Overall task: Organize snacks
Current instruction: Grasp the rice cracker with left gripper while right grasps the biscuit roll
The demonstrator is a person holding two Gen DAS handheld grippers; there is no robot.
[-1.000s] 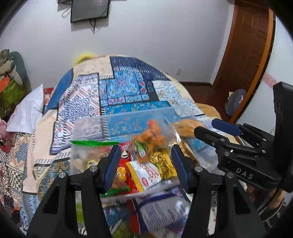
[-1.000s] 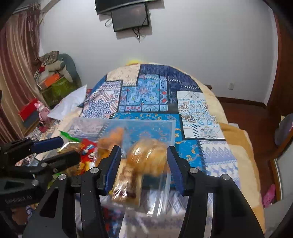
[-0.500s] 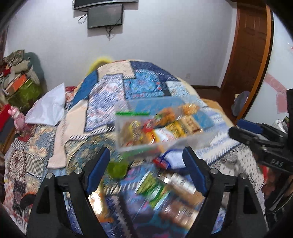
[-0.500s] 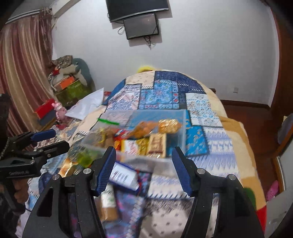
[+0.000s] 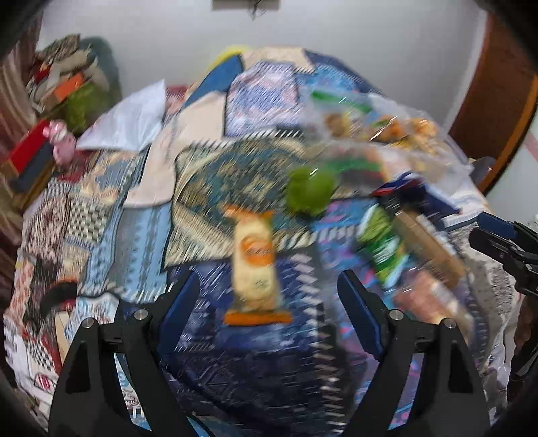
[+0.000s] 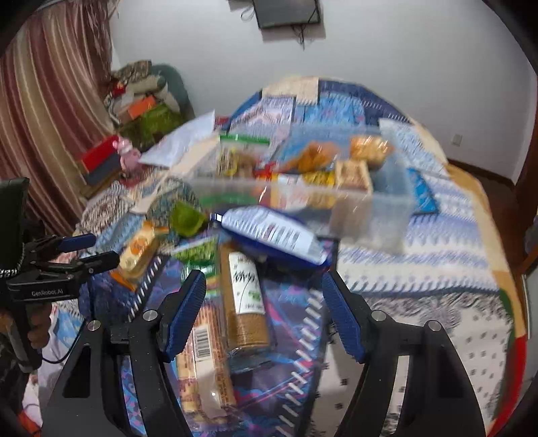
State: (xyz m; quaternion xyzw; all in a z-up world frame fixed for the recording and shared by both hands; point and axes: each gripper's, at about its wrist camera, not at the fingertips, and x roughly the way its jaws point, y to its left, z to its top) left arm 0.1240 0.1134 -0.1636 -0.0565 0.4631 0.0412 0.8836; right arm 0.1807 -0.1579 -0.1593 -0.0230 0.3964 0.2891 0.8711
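1. Both tools are held over the bed: our left gripper (image 5: pixel 269 295) and our right gripper (image 6: pixel 264 309) each have their blue-padded fingers spread wide, holding nothing.
2. Below us lies a bed (image 6: pixel 437 255) covered in a patchwork quilt of blue, cream and patterned squares. White walls surround it, with a striped curtain (image 6: pixel 50 111) to the left and a dark screen (image 6: pixel 285 11) mounted high on the far wall.
3. Snacks are scattered across the quilt. A clear plastic tub (image 6: pixel 370 198), rectangular and see-through, sits mid-bed holding glossy packets in orange, yellow and red.
4. Just in front of the tub rests a blue and white crinkly bag (image 6: pixel 272 235), and nearer us a long sleeve of brown biscuits (image 6: pixel 245 299) lies between the right fingers.
5. From the left wrist, everything is motion-blurred; a cream and orange packet (image 5: pixel 255 265) lies between the left fingers, with a round green item (image 5: pixel 311 191) beyond it.
6. Only the right wrist view shows the screen and the curtain clearly; only the left shows a wooden door frame (image 5: pixel 497 97) at right.
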